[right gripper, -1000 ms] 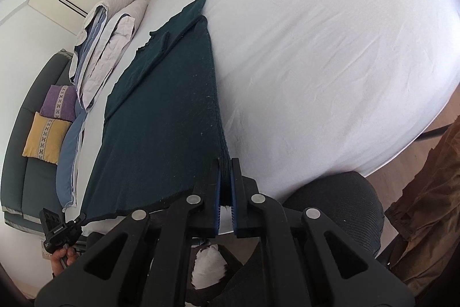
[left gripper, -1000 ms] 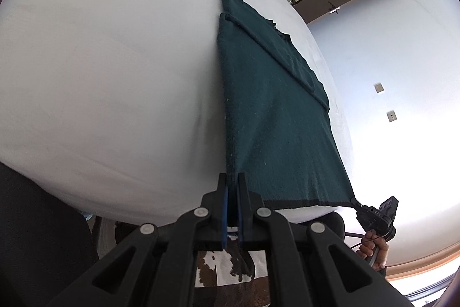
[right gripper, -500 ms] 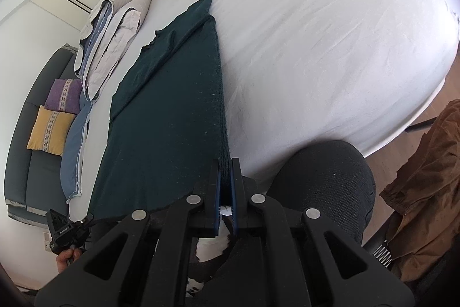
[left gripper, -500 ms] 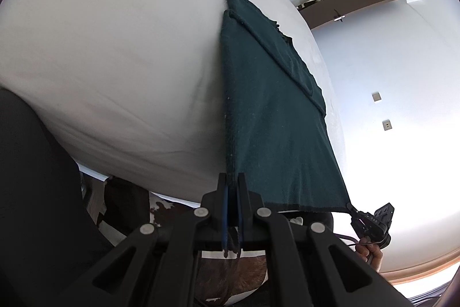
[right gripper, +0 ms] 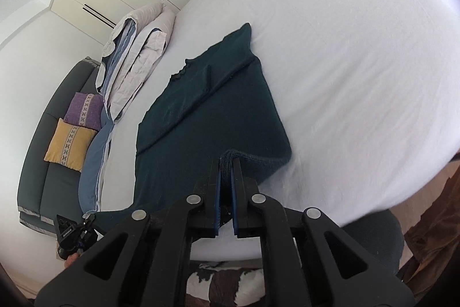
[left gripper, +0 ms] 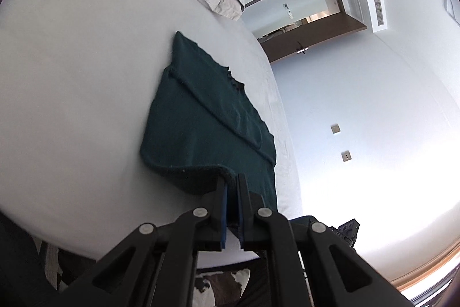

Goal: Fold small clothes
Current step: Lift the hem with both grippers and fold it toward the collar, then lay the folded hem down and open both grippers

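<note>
A dark green knit garment [left gripper: 201, 117] lies on the white bed [left gripper: 72, 76], sleeves folded in. My left gripper [left gripper: 231, 183] is shut on one bottom corner of it, lifted so the hem curls over the body. My right gripper [right gripper: 228, 163] is shut on the other bottom corner of the garment [right gripper: 218, 105], also lifted and curled forward. The other gripper shows small at the frame edge in each view: the right one in the left wrist view [left gripper: 346, 229], the left one in the right wrist view [right gripper: 72, 232].
A folded grey and blue duvet [right gripper: 135, 48] lies at the head of the bed. A dark sofa with purple and yellow cushions [right gripper: 72, 140] stands beside it. A black chair [right gripper: 373, 232] and a cowhide rug [right gripper: 224, 284] are below the bed's near edge.
Both grippers have carried the bottom hem up and forward over the bed. The garment, stretched long before, is now bent with its lower part curling over the body.
</note>
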Tool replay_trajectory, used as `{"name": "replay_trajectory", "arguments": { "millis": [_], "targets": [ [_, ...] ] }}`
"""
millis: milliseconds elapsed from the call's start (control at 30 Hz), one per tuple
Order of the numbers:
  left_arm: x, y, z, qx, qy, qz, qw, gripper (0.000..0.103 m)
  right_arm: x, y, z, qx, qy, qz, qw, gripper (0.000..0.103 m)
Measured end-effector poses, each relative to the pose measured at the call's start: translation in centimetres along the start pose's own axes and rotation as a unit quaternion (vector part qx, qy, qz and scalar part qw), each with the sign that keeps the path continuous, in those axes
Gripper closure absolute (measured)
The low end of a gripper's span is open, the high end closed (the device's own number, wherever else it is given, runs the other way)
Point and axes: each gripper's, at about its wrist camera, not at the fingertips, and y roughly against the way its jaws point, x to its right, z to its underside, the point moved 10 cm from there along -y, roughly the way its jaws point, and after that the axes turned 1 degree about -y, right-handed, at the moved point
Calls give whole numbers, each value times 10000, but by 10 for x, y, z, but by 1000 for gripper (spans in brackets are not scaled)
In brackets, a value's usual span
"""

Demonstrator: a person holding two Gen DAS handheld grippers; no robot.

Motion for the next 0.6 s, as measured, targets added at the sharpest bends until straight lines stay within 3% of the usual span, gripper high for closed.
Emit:
{"name": "replay_trajectory", "arguments": {
  "millis": [233, 600],
  "targets": [
    [32, -43, -70, 269, -156, 300, 9991, 96, -29, -44, -90, 195, -61, 51, 9998, 98],
    [13, -117, -167, 410, -133, -118, 9990, 96, -64, -155, -213, 378, 0, 451, 9983, 98]
  ]
}}
